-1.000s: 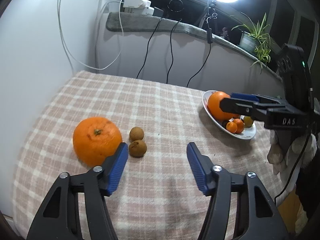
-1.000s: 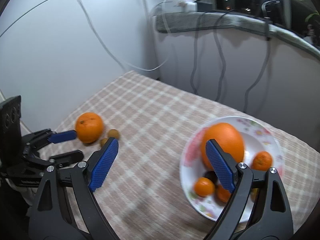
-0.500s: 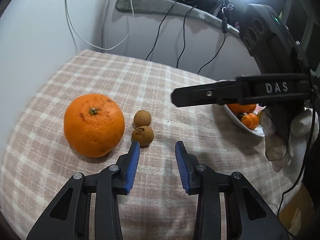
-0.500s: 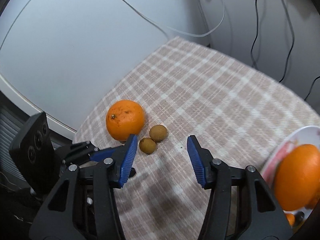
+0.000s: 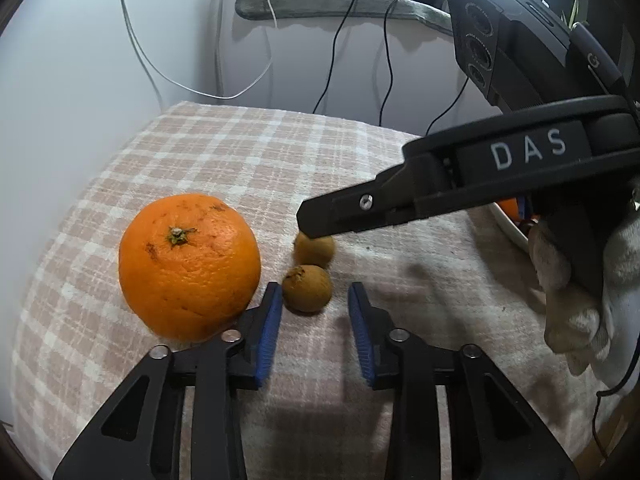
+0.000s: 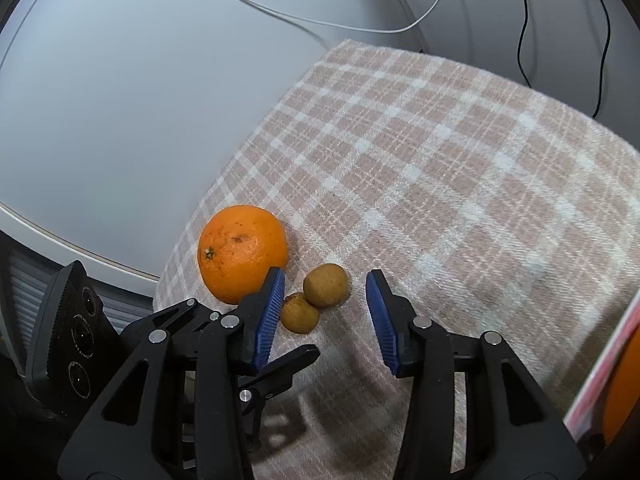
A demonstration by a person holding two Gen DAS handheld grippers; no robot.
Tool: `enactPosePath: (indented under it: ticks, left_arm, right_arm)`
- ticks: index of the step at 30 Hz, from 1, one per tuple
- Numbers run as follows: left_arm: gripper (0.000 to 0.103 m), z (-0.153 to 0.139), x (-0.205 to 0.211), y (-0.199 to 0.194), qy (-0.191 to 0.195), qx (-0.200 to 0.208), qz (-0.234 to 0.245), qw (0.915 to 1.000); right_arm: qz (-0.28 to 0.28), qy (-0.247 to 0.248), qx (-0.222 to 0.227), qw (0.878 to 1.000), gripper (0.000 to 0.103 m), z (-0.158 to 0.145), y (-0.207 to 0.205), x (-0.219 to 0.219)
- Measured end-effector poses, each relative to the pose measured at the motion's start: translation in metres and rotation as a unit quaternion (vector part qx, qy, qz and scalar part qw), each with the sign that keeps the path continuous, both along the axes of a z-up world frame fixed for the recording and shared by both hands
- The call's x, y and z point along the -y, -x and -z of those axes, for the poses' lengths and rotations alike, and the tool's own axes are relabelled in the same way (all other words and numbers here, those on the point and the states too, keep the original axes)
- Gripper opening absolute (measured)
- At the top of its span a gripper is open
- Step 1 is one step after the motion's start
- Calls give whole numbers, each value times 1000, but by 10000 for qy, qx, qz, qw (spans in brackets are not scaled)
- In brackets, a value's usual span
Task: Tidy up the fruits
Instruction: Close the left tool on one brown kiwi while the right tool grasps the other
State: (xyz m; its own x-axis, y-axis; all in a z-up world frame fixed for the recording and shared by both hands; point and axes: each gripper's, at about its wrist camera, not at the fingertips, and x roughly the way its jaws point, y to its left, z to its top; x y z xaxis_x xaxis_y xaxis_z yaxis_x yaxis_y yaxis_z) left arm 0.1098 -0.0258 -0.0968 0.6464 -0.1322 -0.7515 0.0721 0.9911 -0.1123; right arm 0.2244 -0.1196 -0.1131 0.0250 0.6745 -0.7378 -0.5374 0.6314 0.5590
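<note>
A large orange [image 5: 188, 264] lies on the checked tablecloth [image 5: 248, 160] with two small brown fruits beside it. My left gripper [image 5: 314, 304] has its jaws closing either side of the nearer brown fruit [image 5: 307, 288], with gaps left at the pads. My right gripper [image 6: 325, 292] reaches in from the right, jaws closing around the farther brown fruit [image 6: 326, 284] without touching it. In the left wrist view its black finger [image 5: 360, 212] hangs just over that fruit [image 5: 315, 248]. The orange [image 6: 242, 254] sits just outside the right gripper's left pad.
A white plate [image 6: 596, 376] holding an orange is cut off at the right edge. A gloved hand [image 5: 580, 280] holds the right gripper. The wall stands close behind and to the left of the table, with cables [image 5: 336, 40] hanging down it. Bare cloth stretches toward the back.
The right gripper has swung from the plate over to the two brown fruits and narrowed its jaws. The left gripper has dropped closer to the nearer brown fruit, jaws narrowing too.
</note>
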Motion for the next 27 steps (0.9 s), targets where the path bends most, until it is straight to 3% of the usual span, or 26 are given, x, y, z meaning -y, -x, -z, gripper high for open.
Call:
enactPosePath:
  ticks: [7, 16, 27]
  left_arm:
    - [26, 5, 1, -7, -112, -13, -11, 9999]
    - [25, 9, -1, -14, -92, -54, 33, 9999]
    - [24, 5, -5, -7, 173, -12, 45, 9998]
  right_arm:
    - [1, 69, -94, 9999, 41, 9, -2, -9]
    - [80, 20, -218, 9997, 27, 15, -5, -6]
    - [263, -87, -124, 9995, 26, 9, 2, 4]
